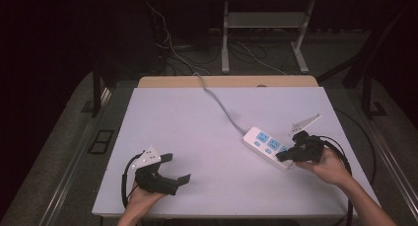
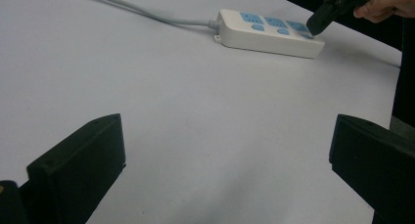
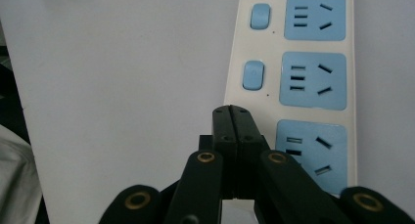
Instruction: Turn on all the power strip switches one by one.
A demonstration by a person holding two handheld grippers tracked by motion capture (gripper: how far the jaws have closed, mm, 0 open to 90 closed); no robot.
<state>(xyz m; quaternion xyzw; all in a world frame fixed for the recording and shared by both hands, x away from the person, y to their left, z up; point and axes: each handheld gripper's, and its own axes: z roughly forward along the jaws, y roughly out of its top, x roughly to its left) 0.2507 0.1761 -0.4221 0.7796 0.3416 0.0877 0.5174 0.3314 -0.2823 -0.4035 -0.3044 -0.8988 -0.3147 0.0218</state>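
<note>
Nearest the person, the left claw (image 1: pixel 178 169) rests on the white table (image 1: pixel 187 122), jaws wide apart, well short of the power strip (image 1: pixel 267 147). The right claw (image 3: pixel 231 117), jaws pressed together and empty, tips onto the strip's near end; its own view reveals blue sockets (image 3: pixel 313 79) and switches (image 3: pixel 253 75). Beyond, a grey cord (image 1: pixel 219 102) runs off the far edge.

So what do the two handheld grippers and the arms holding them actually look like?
Both the left gripper and right gripper are black, with two blocky jaws, a grey three-cornered plate on top and a trailing black cable. Brass-coloured pivots show on the right one. Forearms are bare.
</note>
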